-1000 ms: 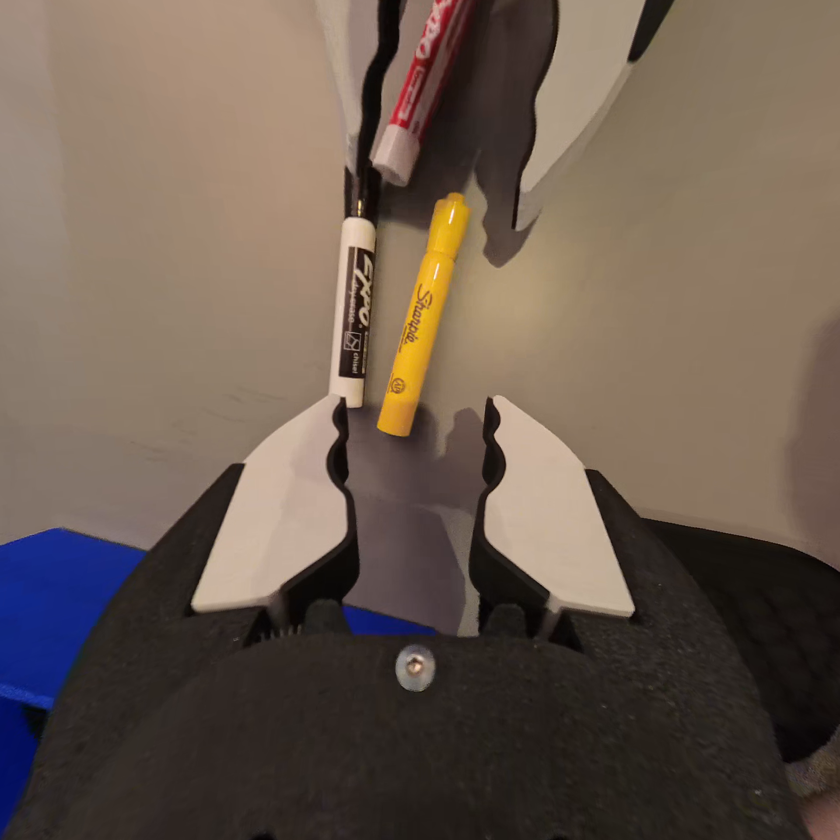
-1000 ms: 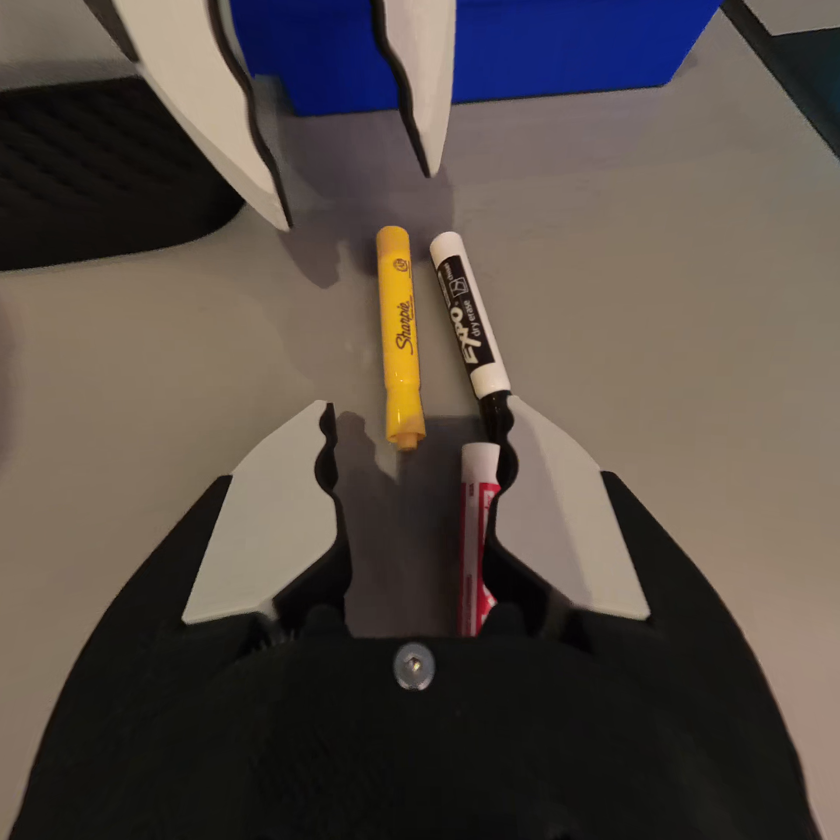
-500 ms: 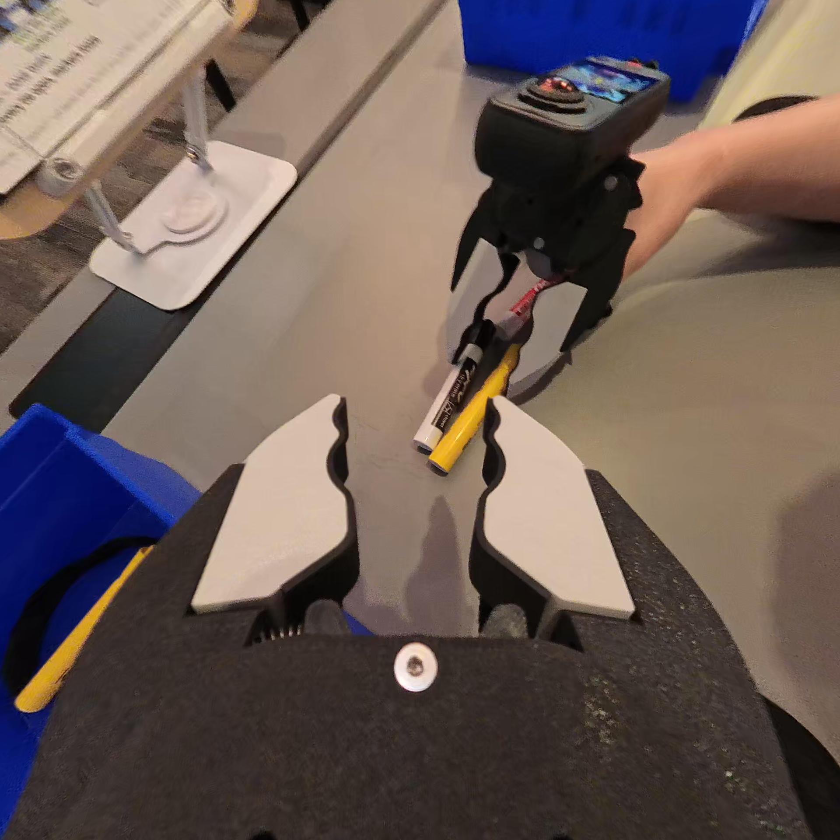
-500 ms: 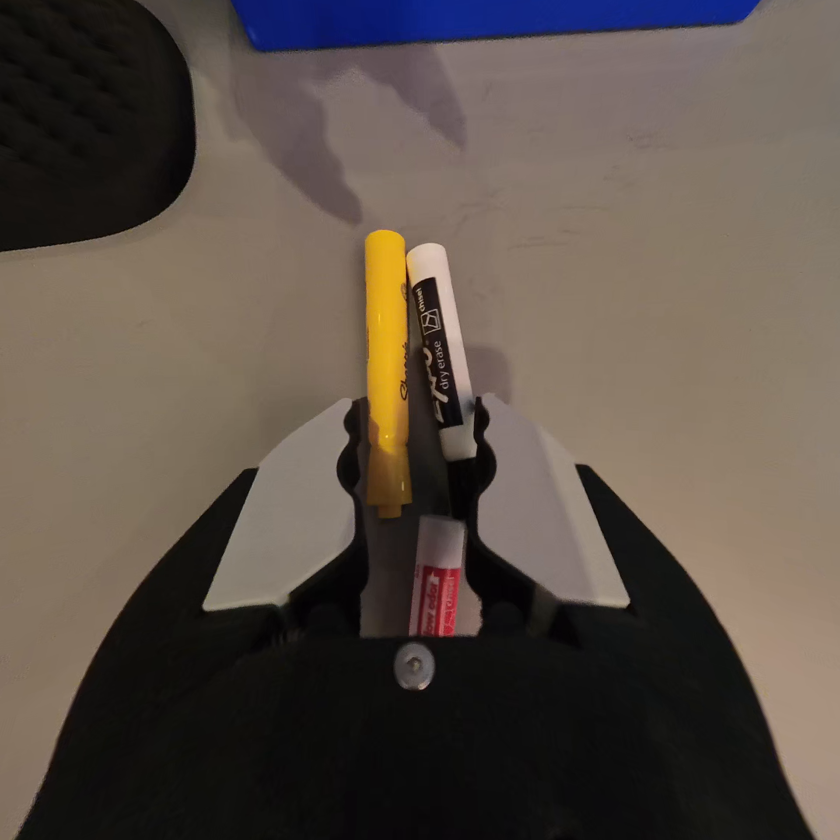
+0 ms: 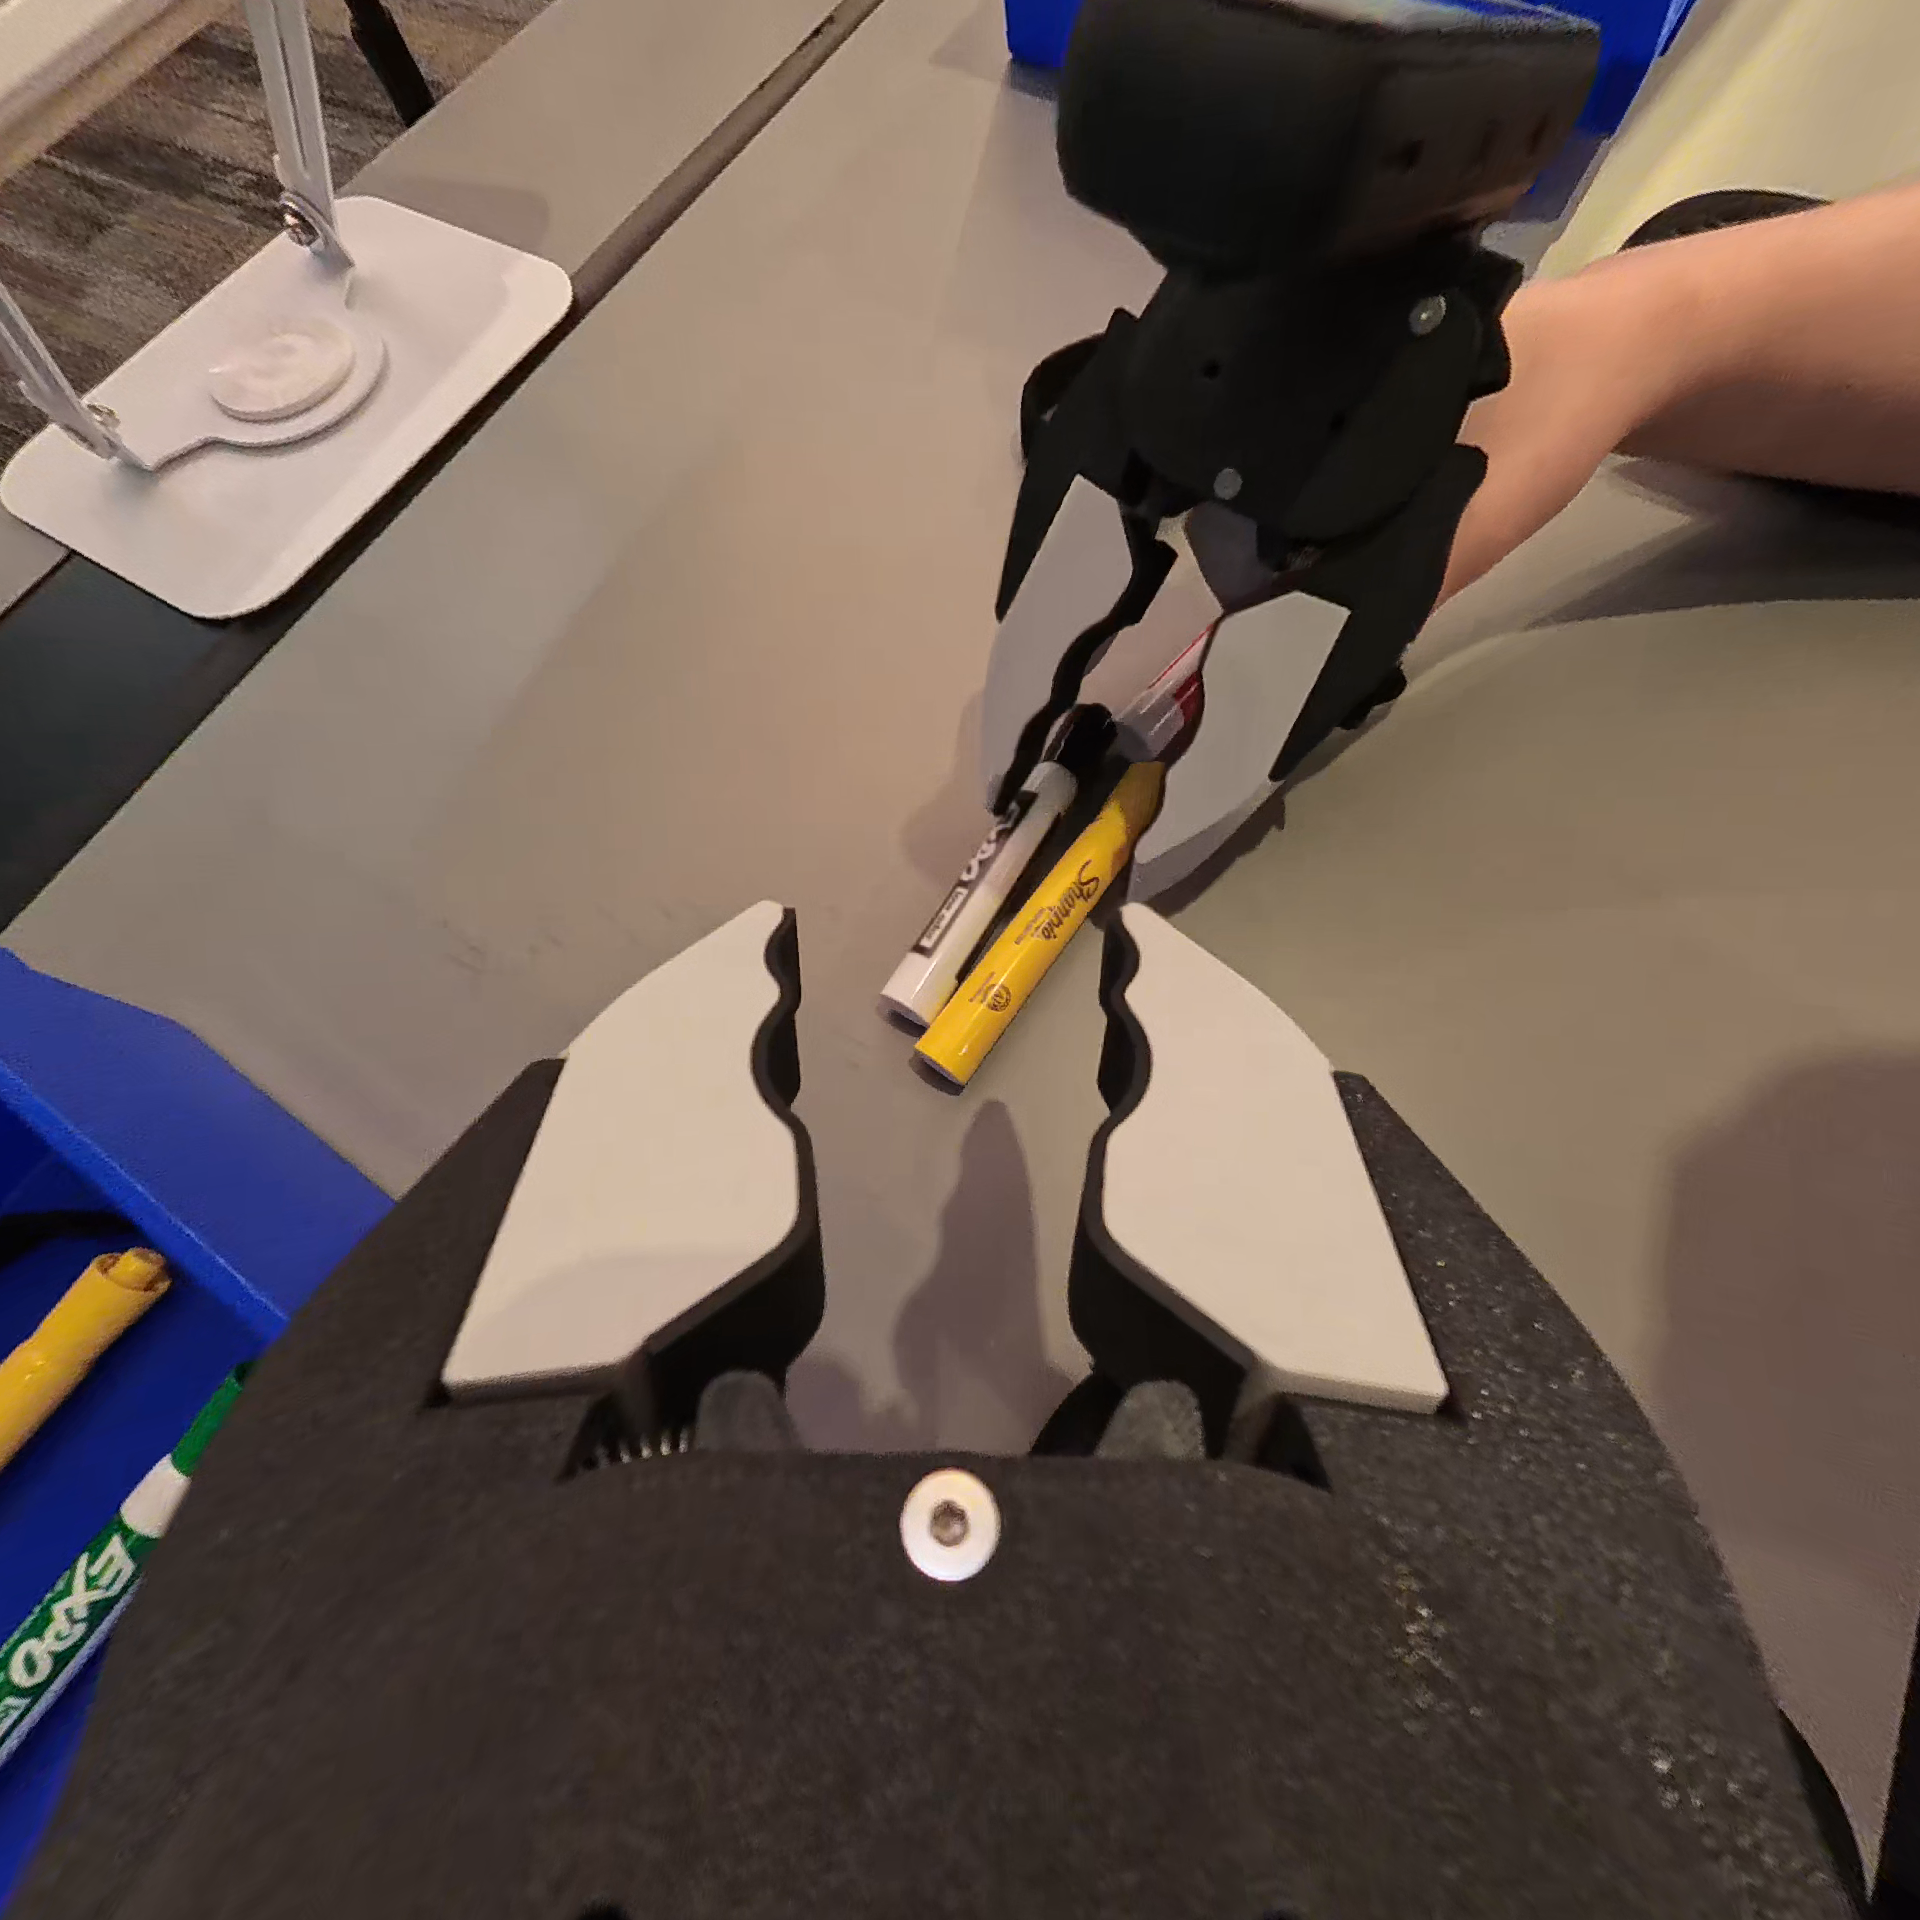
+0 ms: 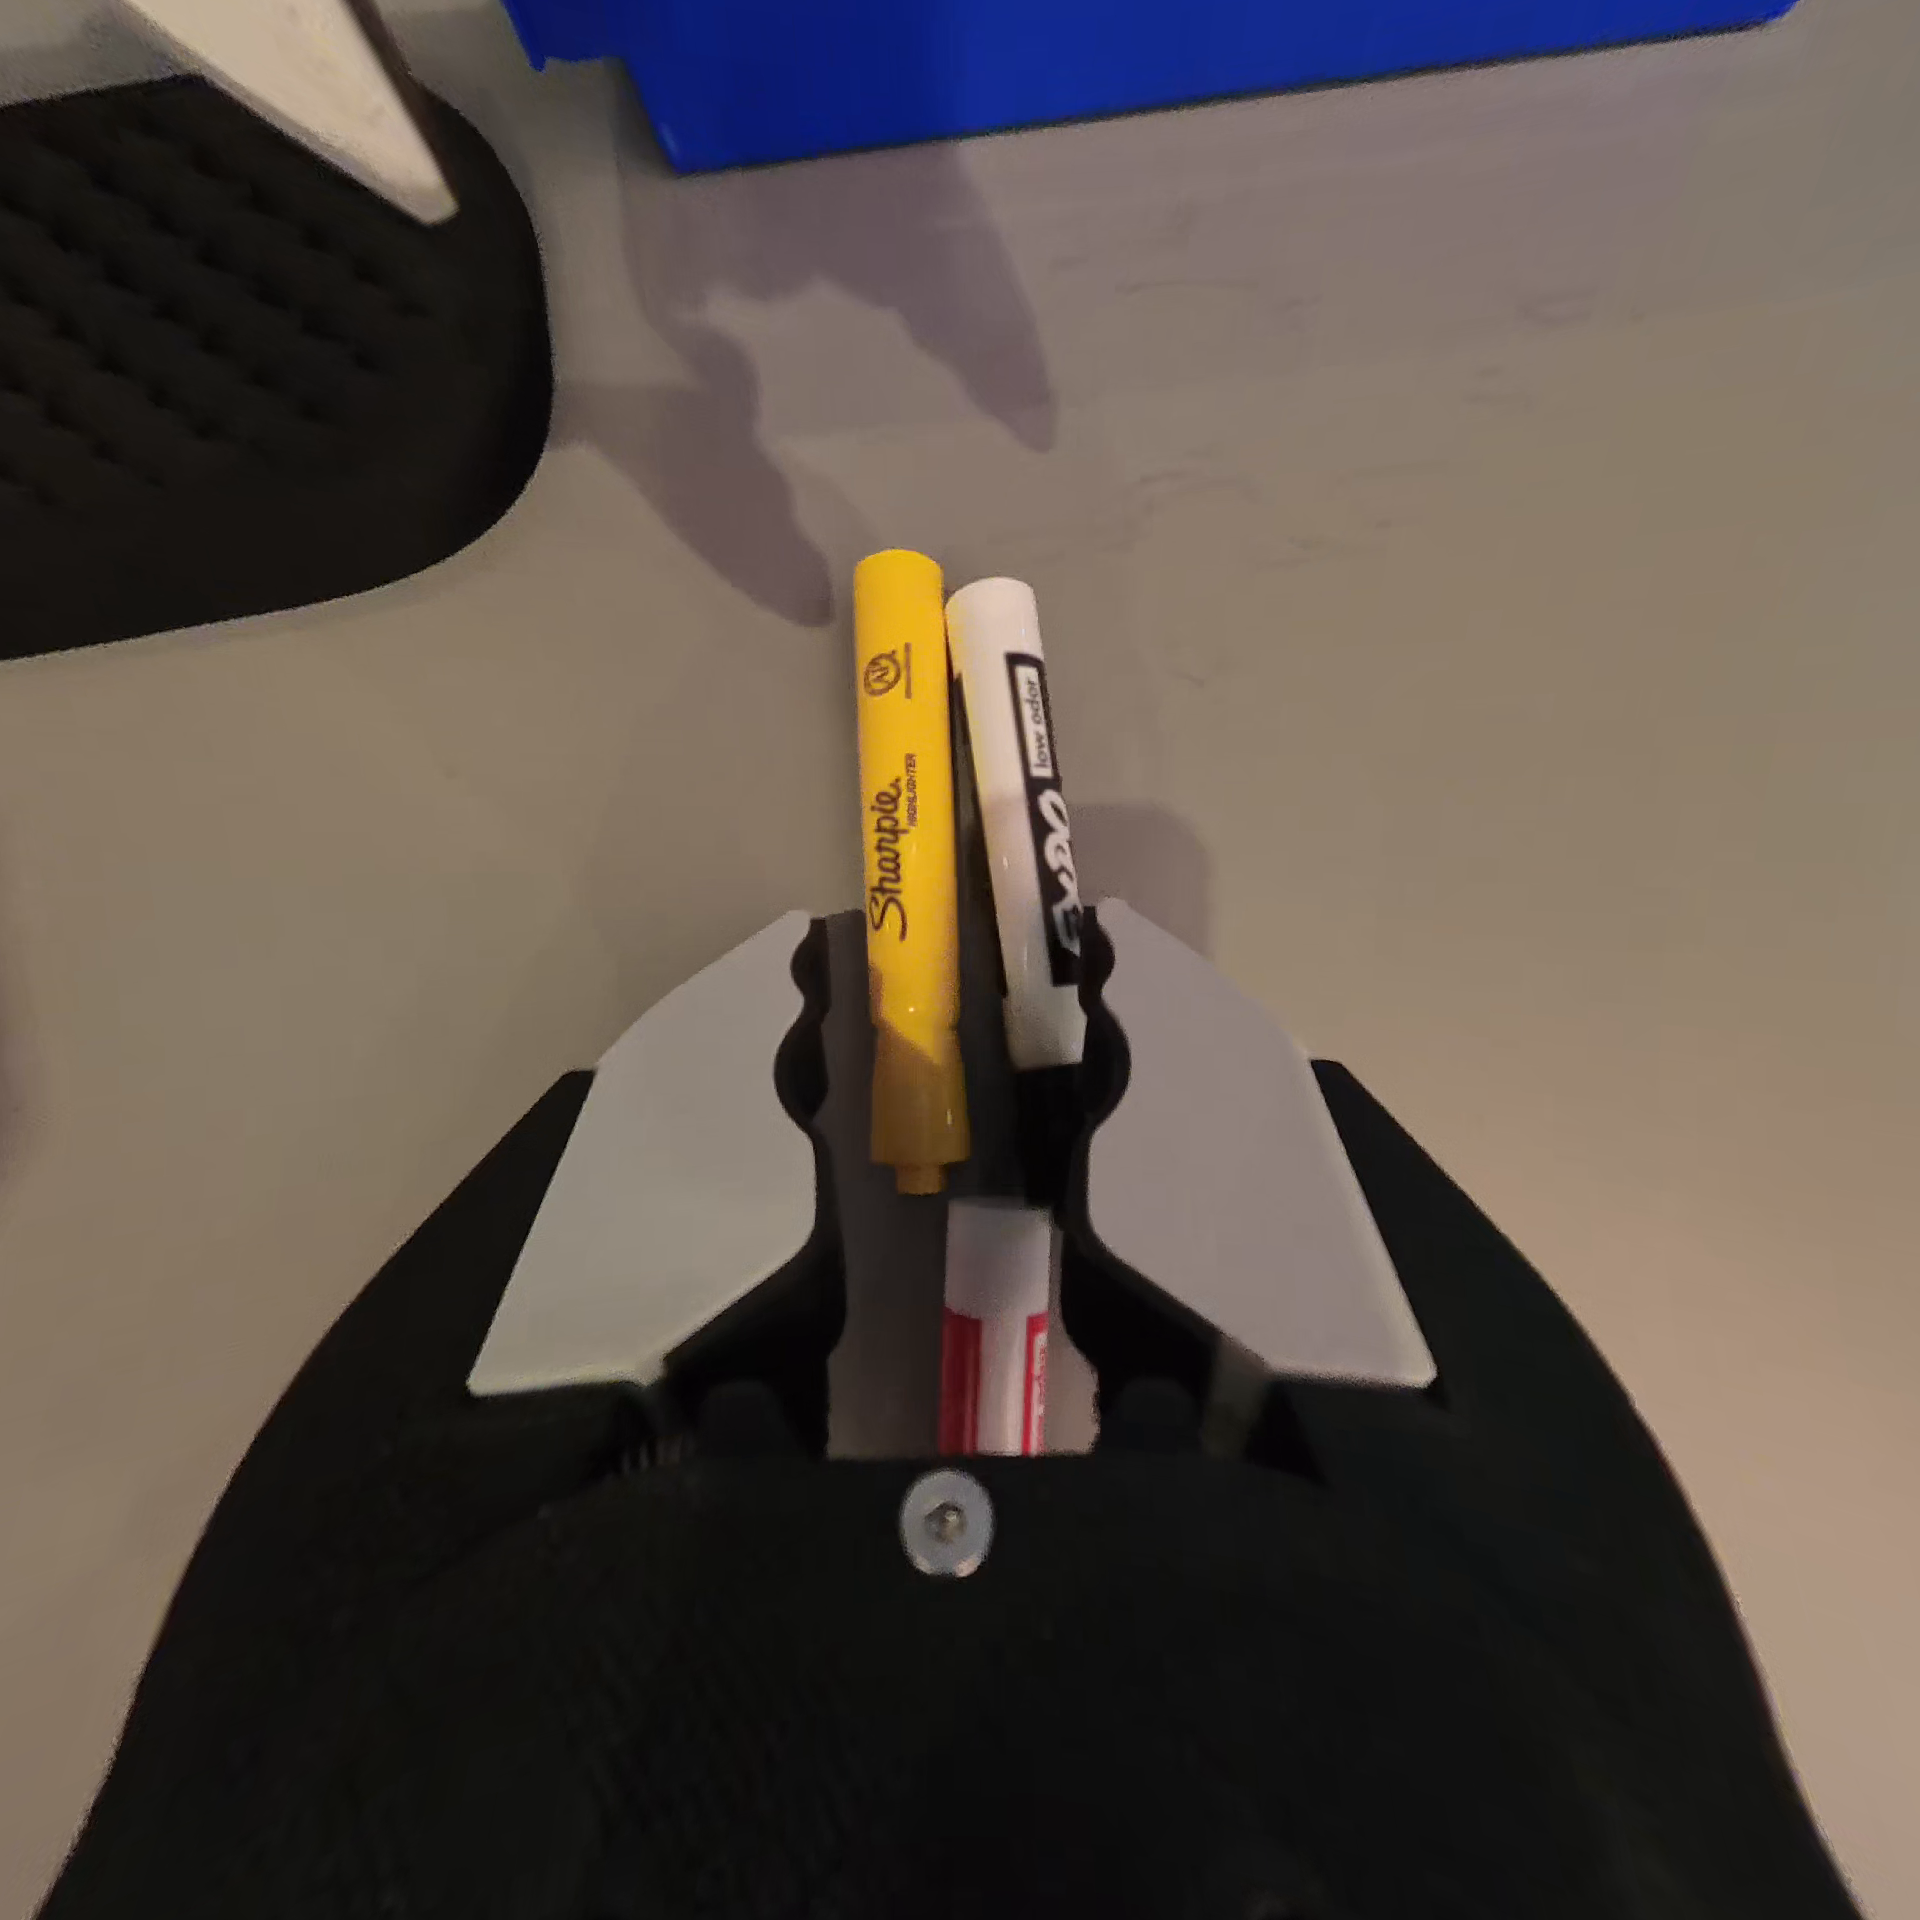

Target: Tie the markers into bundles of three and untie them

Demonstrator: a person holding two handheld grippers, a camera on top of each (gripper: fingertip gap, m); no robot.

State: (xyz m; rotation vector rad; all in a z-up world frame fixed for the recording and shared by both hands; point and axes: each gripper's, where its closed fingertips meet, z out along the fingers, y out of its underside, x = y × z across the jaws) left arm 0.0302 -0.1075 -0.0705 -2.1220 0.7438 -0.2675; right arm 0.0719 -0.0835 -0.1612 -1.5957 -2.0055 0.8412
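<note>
A yellow highlighter (image 6: pixel 904 810) and a white marker with a black cap (image 6: pixel 1023 790) lie side by side on the grey table (image 6: pixel 1455 623). A red-and-white marker (image 6: pixel 992 1340) lies end to end behind them. My right gripper (image 6: pixel 961 912) is closed around the cap ends of the pair, and its right finger touches the white marker. In the left wrist view the right gripper (image 5: pixel 1081 842) points down at the table over the yellow highlighter (image 5: pixel 1039 925), the white marker (image 5: pixel 977 894) and the red marker (image 5: pixel 1174 691). My left gripper (image 5: pixel 951 920) is open and empty, just short of their free ends.
A blue bin (image 5: pixel 156 1122) at the left holds a yellow marker (image 5: pixel 73 1351) and a green marker (image 5: pixel 94 1590). A white stand base (image 5: pixel 291 416) sits at the far left. A person's arm (image 5: pixel 1662 364) holds the right gripper. A black padded object (image 6: pixel 208 364) and a blue bin (image 6: pixel 1143 73) lie beyond the markers.
My right gripper moved forward over the yellow and white markers and narrowed, pushing them together. My left gripper pulled back and up from them.
</note>
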